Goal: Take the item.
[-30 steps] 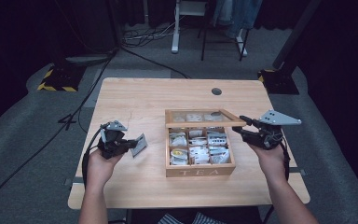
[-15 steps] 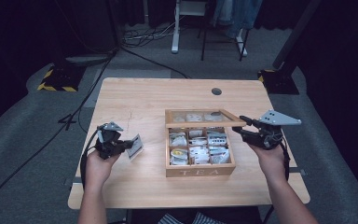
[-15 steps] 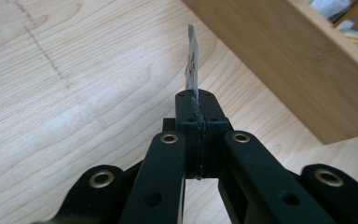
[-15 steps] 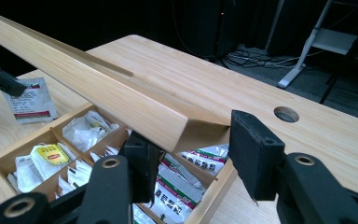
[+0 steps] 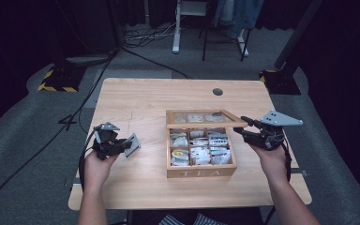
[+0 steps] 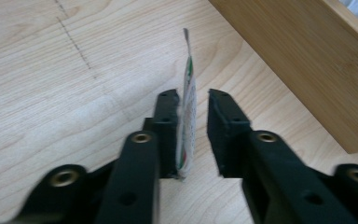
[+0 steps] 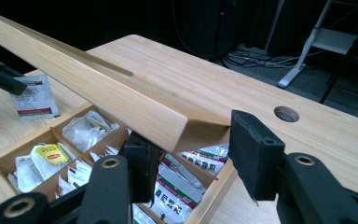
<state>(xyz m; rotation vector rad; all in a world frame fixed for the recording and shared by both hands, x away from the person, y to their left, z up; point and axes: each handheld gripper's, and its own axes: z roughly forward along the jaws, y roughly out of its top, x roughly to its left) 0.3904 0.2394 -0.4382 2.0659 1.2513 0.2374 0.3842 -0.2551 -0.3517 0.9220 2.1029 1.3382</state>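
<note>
Since the earlier frame, the jaws of the left hand-held gripper (image 6: 193, 135) have just been opening, and the tea sachet (image 6: 187, 126) stands on edge between them. In the left gripper view the sachet rests against the inner face of one jaw, while a clear gap separates it from the other jaw, so the pads no longer press it from both sides. The opening is narrow. In the high view, the left hand-held gripper (image 5: 122, 145) sits low over the tabletop (image 5: 136, 98), to the left of the wooden tea box (image 5: 201, 171) and apart from it, with the sachet (image 5: 132, 144) at its tip.

Compared with the earlier frames, the right hand-held gripper (image 5: 240, 125) has kept its place at the right end of the box lid (image 5: 201, 118). In the right gripper view, its jaws (image 7: 191, 149) straddle the corner of the raised lid (image 7: 121, 102); one pad lies against the lid's underside and the other stands just beside its end face. Whether both pads press the lid cannot be told from this view. The lid is tilted up and the box is open.

Sachets (image 7: 46, 161) fill the box compartments. The box front bears the word TEA.
</note>
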